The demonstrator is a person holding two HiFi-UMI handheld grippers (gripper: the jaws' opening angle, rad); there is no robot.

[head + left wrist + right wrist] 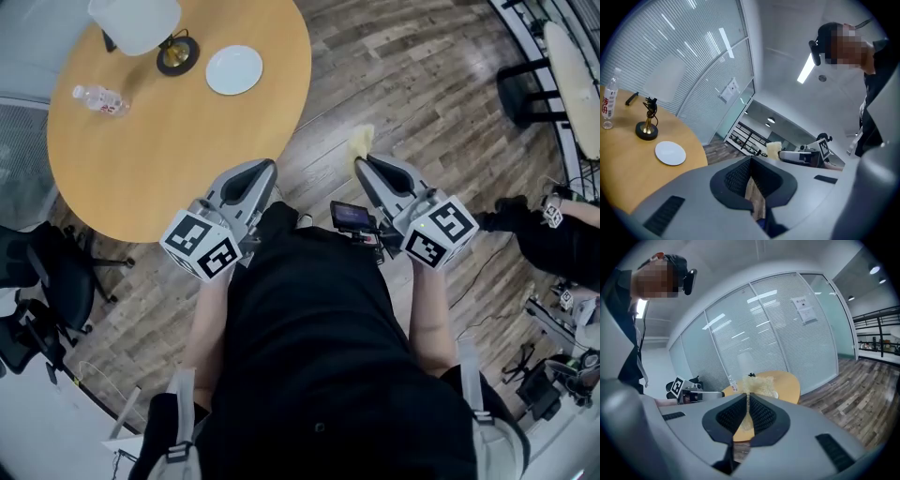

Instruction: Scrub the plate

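Note:
A white plate lies on the far side of the round wooden table, next to a brass-footed stand. Both grippers hang over the floor, short of the table's near edge. My left gripper is shut with nothing between its jaws; its own view shows the plate ahead to the left. My right gripper is shut on a pale yellow sponge, which sticks out past the fingertips. In the right gripper view the sponge partly hides the table behind it.
A water bottle lies on the table's left side and a white lampshade stands at its far edge. Black office chairs stand at the left. Another person and a second table are at the right. Glass walls lie beyond.

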